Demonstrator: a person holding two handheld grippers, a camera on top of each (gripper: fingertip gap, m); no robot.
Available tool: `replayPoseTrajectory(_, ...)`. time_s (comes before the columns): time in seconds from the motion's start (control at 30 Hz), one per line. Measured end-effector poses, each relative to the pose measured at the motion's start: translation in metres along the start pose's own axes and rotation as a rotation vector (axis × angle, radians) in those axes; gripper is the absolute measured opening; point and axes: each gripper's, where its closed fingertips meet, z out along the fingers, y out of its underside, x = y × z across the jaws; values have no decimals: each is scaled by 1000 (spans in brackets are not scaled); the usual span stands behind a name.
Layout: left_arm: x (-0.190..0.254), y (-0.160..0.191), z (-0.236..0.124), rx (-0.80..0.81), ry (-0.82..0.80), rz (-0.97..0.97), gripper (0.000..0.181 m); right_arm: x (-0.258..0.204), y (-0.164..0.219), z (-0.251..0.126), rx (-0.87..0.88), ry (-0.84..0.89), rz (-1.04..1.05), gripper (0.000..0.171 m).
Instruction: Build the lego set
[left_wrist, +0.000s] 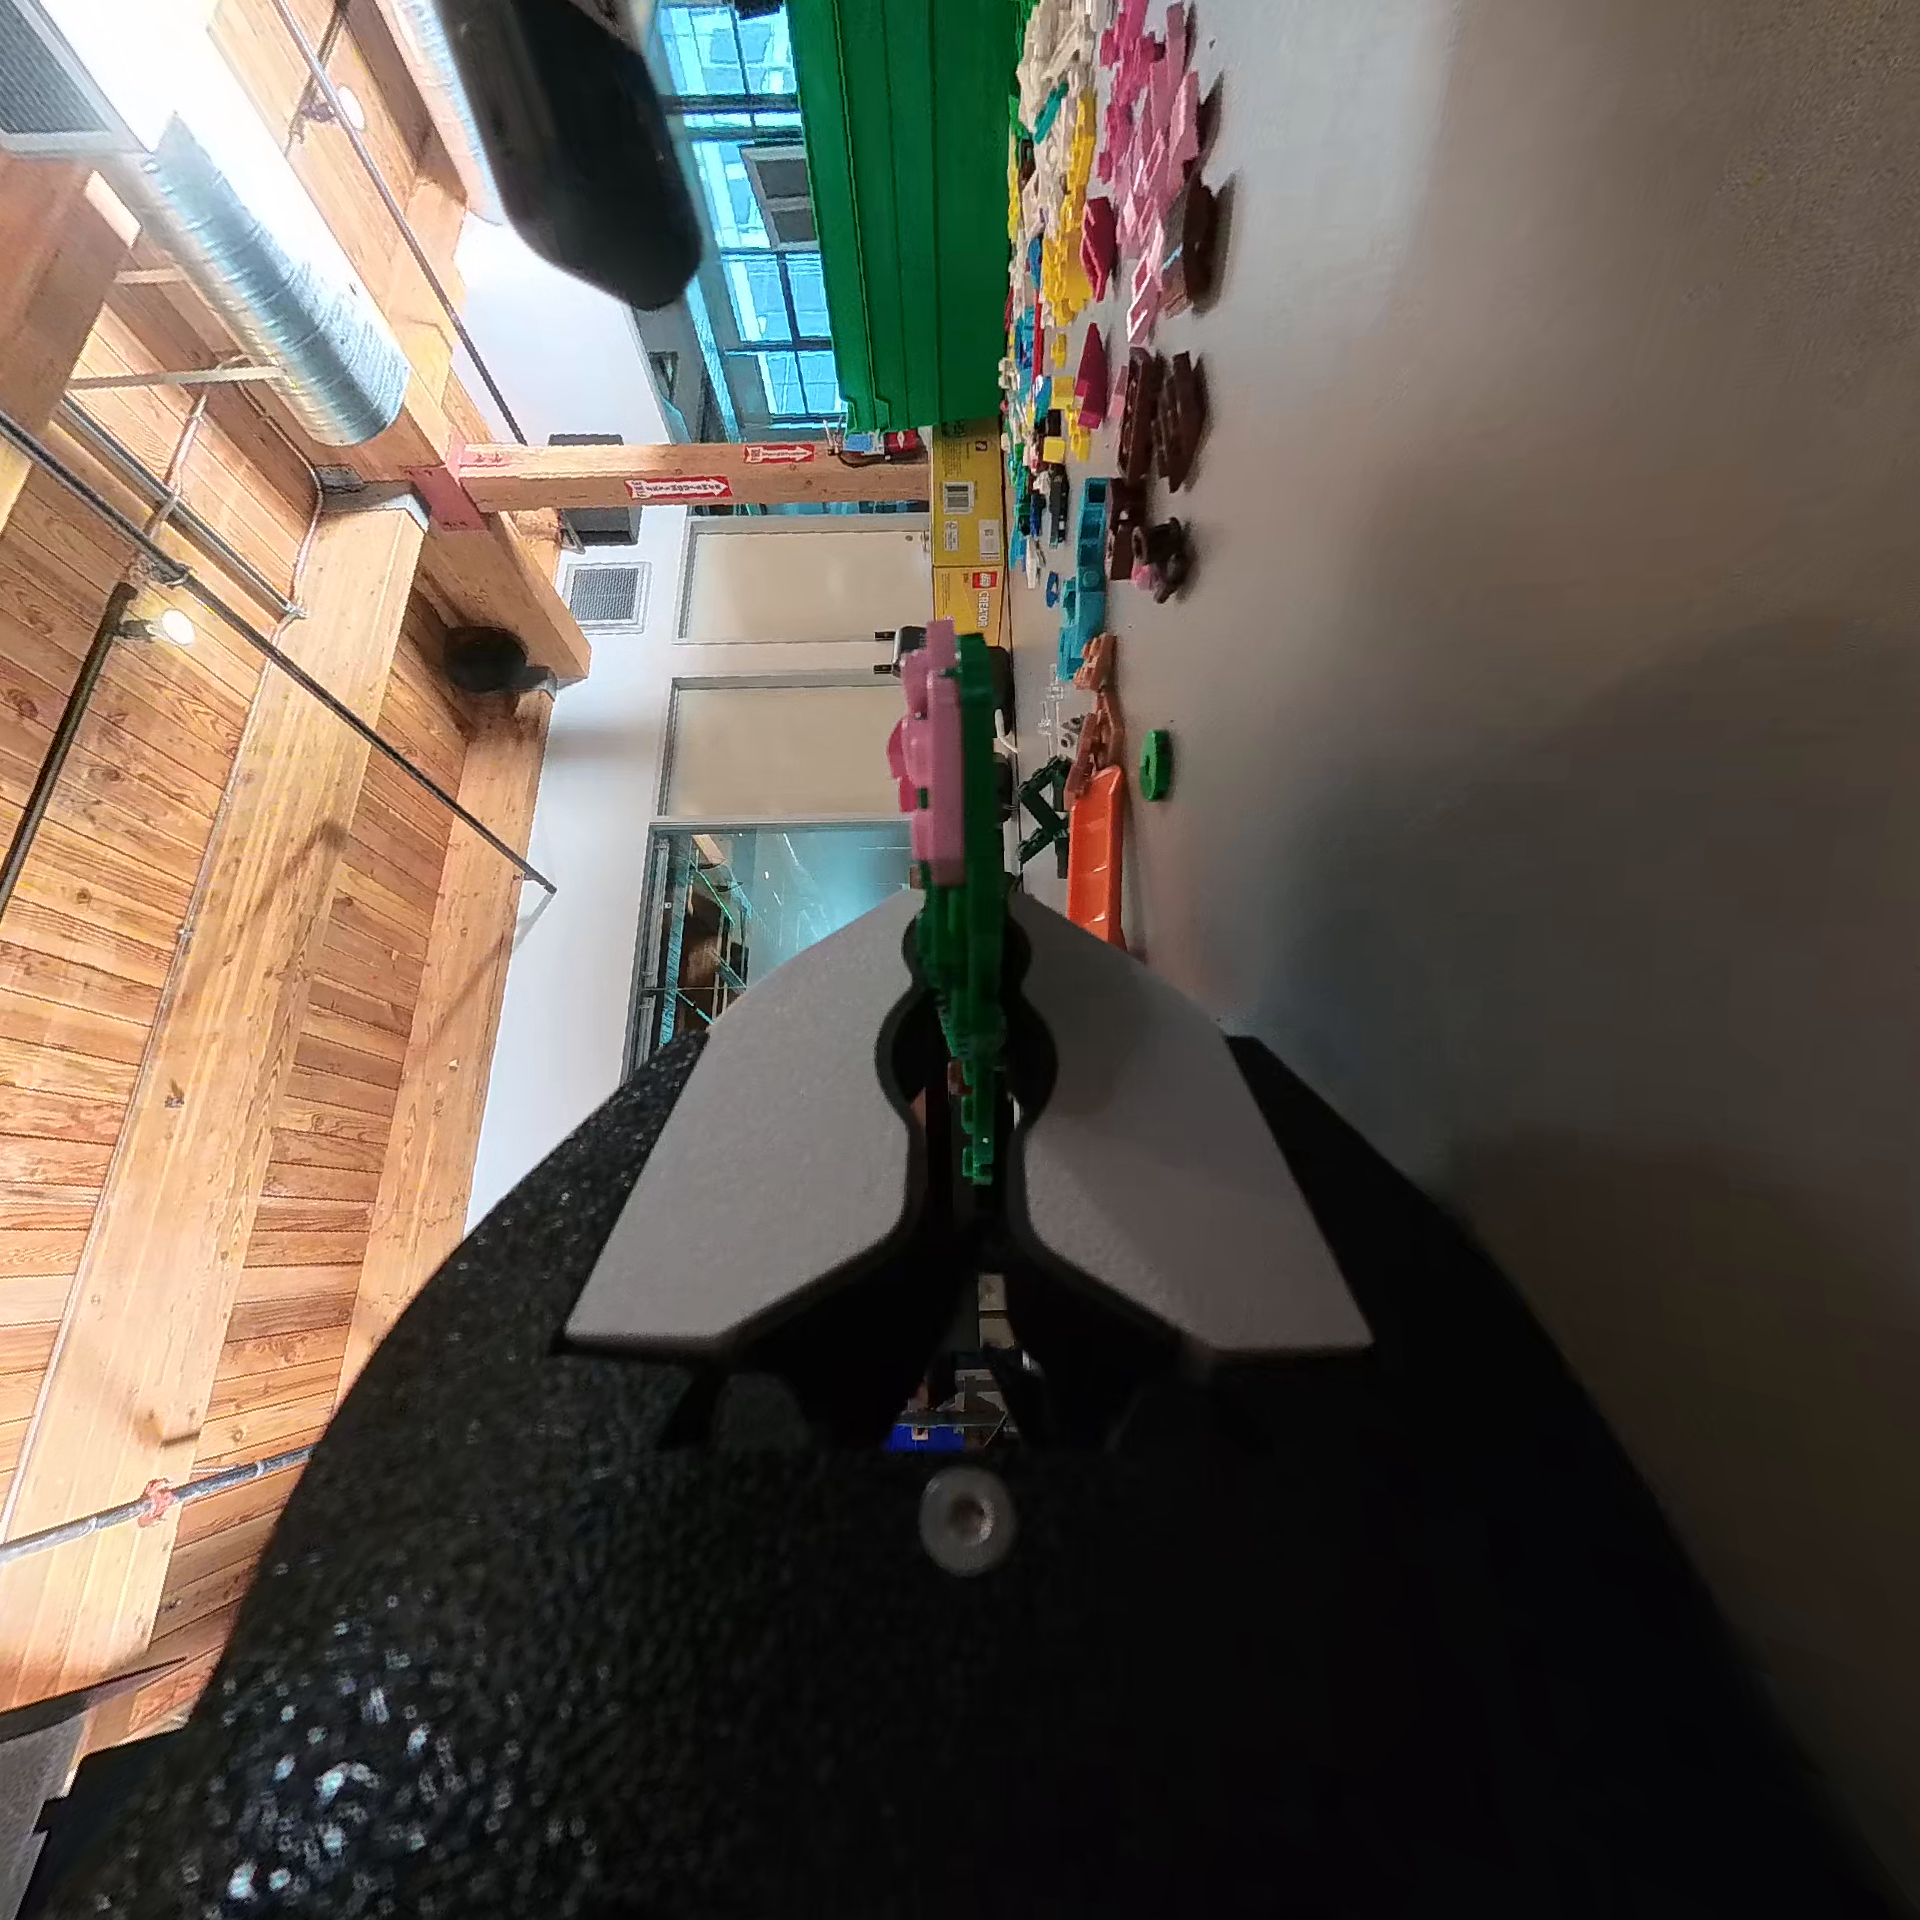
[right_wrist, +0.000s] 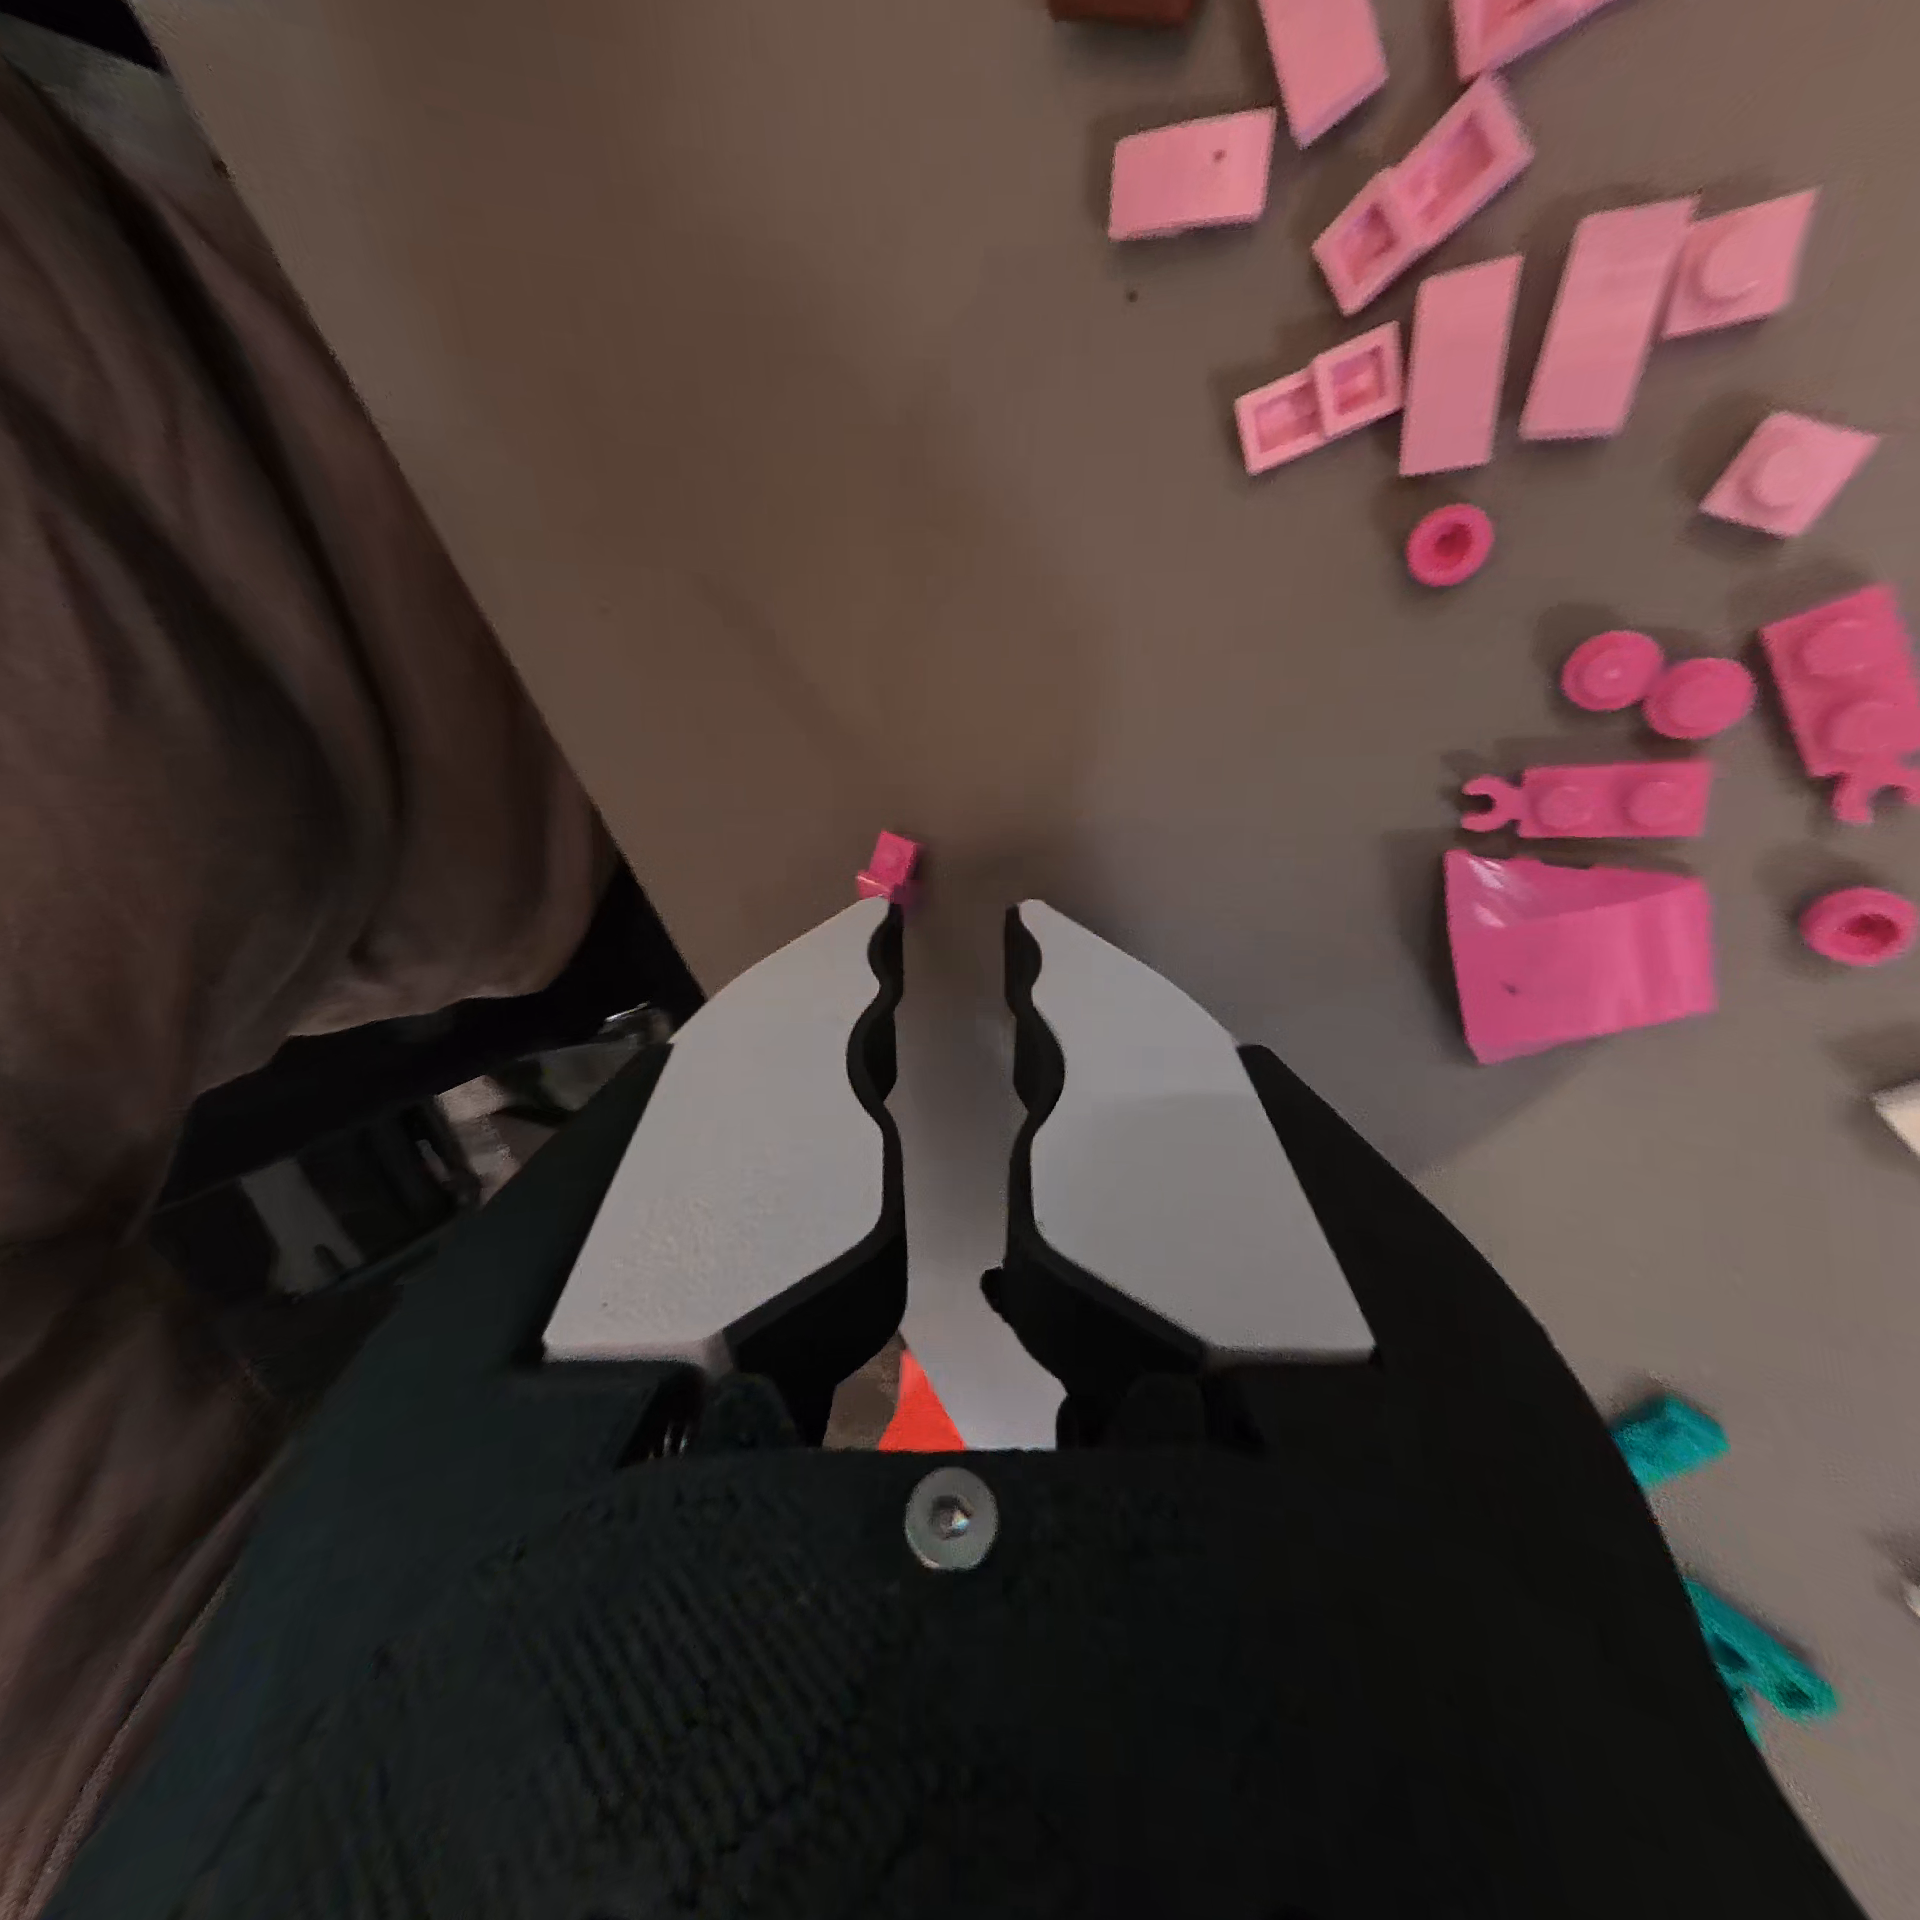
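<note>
Now the left gripper (left_wrist: 964, 914) pinches a green plate (left_wrist: 971, 997) topped with pink bricks (left_wrist: 935, 769); the right gripper (right_wrist: 953, 906) is spread above the table (right_wrist: 790, 520), a small pink piece (right_wrist: 891, 864) touching its left fingertip.

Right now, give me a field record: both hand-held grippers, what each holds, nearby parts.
left hand-held gripper: shut on green plate assembly, held edge-on above the table
assembly top: pink pieces attached
right hand-held gripper: open, empty, over the grey table
nearest part: small magenta piece by its left fingertip; contact unclear
loose pink parts: spread to the right
</note>
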Motion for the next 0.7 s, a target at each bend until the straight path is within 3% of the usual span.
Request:
replayPoseTrajectory(0.17,0,-1,-1,3,-3,5,9,-2,-13,-10,211,234,-178,27)
replayPoseTrajectory(0.37,-1,-2,-1,7,-4,5,8,-5,-6,-8,480,490,-262,26)
replayPoseTrajectory(0.47,-1,-3,-1,10,-4,5,8,-8,-5,-7,578,510,-262,21)
replayPoseTrajectory(0.7,-1,-2,-1,7,-4,6,9,-14,-4,6,570,570,-291,19)
